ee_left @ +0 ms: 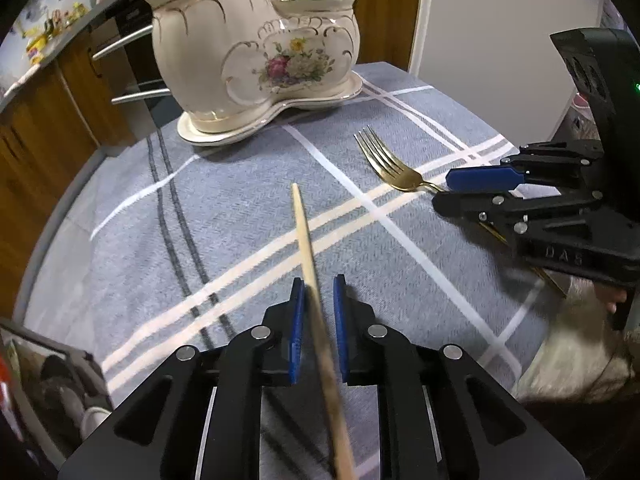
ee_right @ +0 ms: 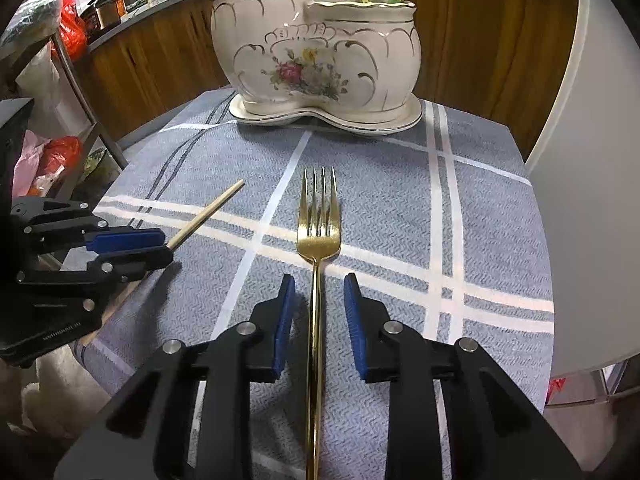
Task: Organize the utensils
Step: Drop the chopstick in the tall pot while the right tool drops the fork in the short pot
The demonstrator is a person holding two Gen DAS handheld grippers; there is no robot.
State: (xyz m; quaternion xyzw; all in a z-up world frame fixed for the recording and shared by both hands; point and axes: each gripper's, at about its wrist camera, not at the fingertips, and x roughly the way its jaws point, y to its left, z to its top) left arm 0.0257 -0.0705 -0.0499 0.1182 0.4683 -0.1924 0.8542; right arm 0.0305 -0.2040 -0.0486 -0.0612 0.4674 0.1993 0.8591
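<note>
Pick-up stage: left gripper (ee_left: 318,300) straddles the chopstick (ee_left: 306,232), one pad touching, the other clear. Right gripper (ee_right: 319,300) stands open around the gold fork (ee_right: 318,232) on the counter (ee_right: 400,208). Next, both must clamp, then lift toward the ceramic holder (ee_right: 316,52).

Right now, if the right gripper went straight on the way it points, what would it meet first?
Probably the blue checked tablecloth beneath the gold metal fork lying between the right gripper's open jaws; depth is unclear.

both wrist views facing holder (ee_left: 256,52)
</note>
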